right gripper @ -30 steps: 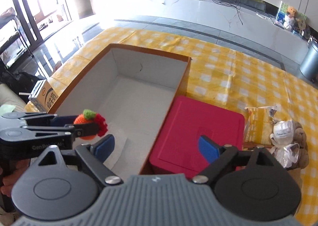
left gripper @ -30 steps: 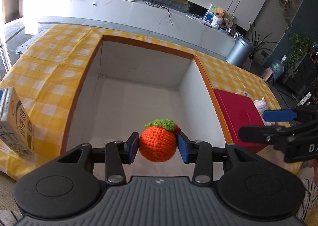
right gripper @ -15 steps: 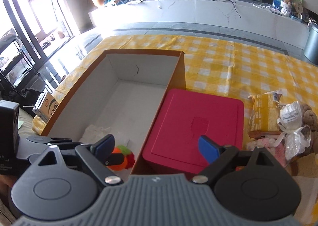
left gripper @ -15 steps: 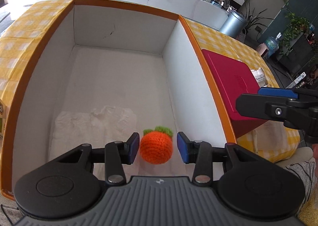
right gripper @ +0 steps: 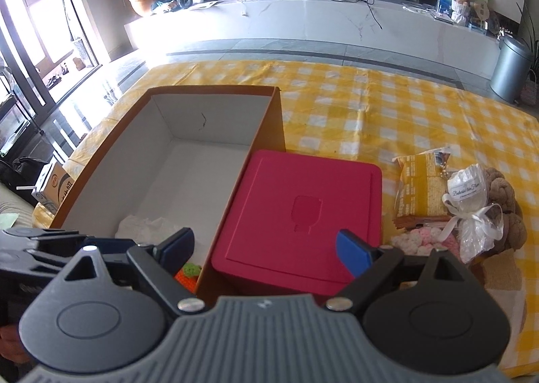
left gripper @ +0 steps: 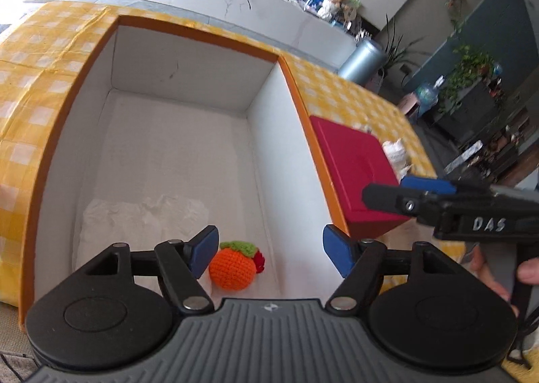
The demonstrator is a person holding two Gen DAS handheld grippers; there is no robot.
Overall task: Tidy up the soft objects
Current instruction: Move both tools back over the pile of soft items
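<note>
One round crocheted orange (left gripper: 232, 268) on cardboard box (left gripper: 182, 72) floor; left gripper (left gripper: 269, 249) above, jaws wide, right gripper (right gripper: 266, 248) likewise.

A red lid (right gripper: 299, 214) lies on the yellow checked tablecloth (right gripper: 370, 113) near what looks like a milk carton (right gripper: 54, 189).

Left hand-held gripper (left gripper: 269, 249) jaws spread wide, right hand-held gripper (right gripper: 266, 248) likewise
</note>
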